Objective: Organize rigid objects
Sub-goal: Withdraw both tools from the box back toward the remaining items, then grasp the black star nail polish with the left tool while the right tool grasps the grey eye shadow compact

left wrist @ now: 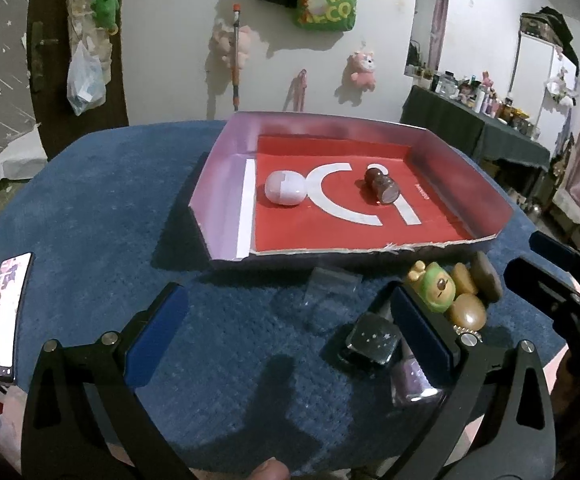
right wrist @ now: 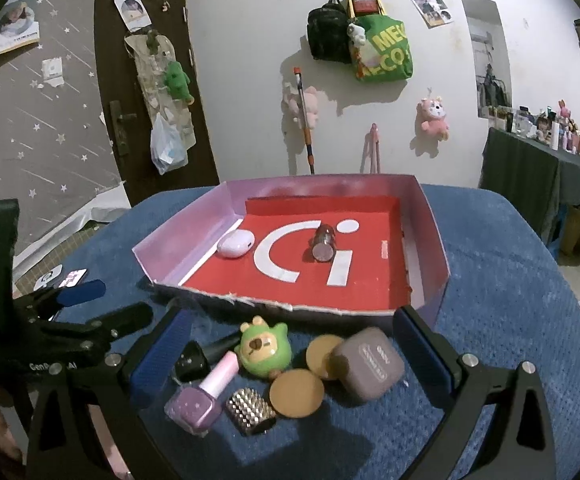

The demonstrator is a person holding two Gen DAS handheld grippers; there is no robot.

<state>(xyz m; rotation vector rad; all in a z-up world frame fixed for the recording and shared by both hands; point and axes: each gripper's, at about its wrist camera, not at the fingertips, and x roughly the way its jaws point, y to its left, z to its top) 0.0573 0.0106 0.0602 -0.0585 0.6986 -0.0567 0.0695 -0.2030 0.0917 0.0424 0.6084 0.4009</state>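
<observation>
Left gripper (left wrist: 286,320) open above blue table (left wrist: 102,200); red-floored box (left wrist: 226,168) holds white case (left wrist: 284,187) and brown bottle (left wrist: 381,186).

In the left wrist view, the right finger (left wrist: 421,332) of the left gripper covers part of the purple nail polish bottle (left wrist: 411,380) and part of the green toy figure (left wrist: 435,286), near the right edge of the blue table cover (left wrist: 102,208). The phone (left wrist: 4,312) at the left edge is cut by the picture border, and its screen is too blurred to read. The clear plastic piece (left wrist: 329,292) is hard to make out.

In the right wrist view, the black bottle (right wrist: 194,358) lies partly behind the left finger (right wrist: 162,354). The print on the grey case (right wrist: 369,364) is too small to read. The items on the dark side table (right wrist: 529,172) are too small to tell.
</observation>
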